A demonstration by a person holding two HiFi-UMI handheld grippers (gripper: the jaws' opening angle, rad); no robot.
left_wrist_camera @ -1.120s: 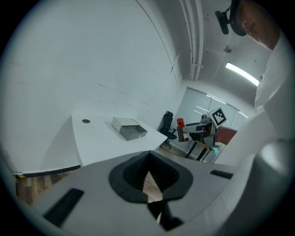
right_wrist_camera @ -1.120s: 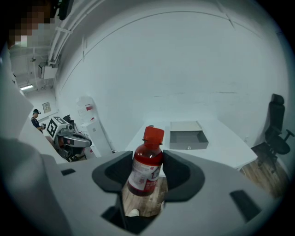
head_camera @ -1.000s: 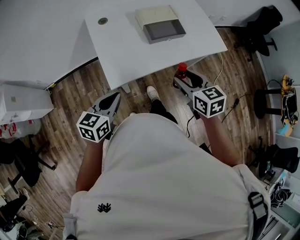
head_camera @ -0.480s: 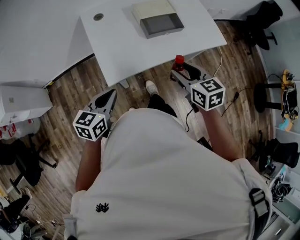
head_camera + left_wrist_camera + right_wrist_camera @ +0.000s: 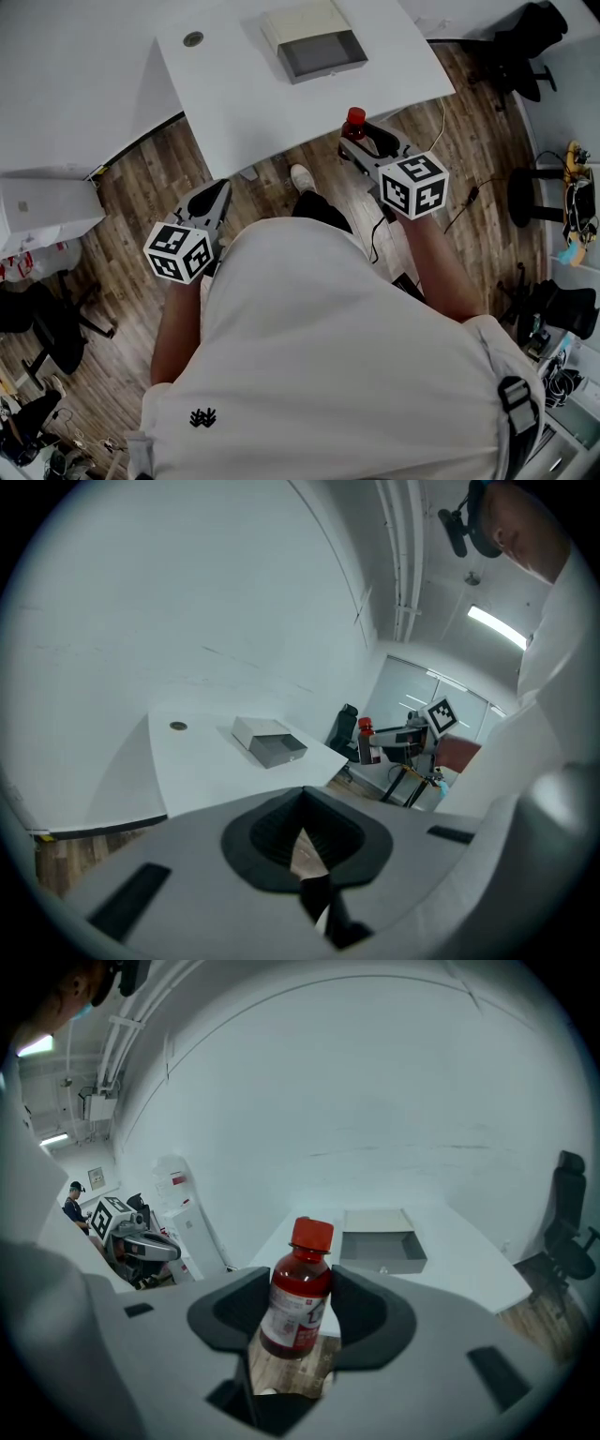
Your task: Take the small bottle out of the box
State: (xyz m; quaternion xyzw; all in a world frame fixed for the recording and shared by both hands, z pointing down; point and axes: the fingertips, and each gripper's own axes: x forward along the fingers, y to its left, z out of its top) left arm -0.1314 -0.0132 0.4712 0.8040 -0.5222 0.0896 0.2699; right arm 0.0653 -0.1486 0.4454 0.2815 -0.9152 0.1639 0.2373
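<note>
A small red bottle [image 5: 355, 120] with a red cap stands upright between the jaws of my right gripper [image 5: 362, 141], which is shut on its labelled body [image 5: 298, 1293]. It hangs over the wooden floor just off the white table's [image 5: 244, 103] near edge. The open grey box [image 5: 314, 42] rests on the table further back; in the right gripper view the box [image 5: 380, 1237] looks empty. My left gripper [image 5: 214, 197] is held low at the left over the floor. It is shut, with nothing in its jaws [image 5: 302, 799].
A white cabinet [image 5: 47, 202] stands at the left. Black office chairs [image 5: 525, 47] are at the upper right and another chair [image 5: 52, 328] at the lower left. Cables [image 5: 459, 202] trail over the floor at right. My shoe [image 5: 302, 178] shows below the table edge.
My right gripper has carried the bottle a little forward, closer to the table's near edge. The left gripper has drifted slightly left.
</note>
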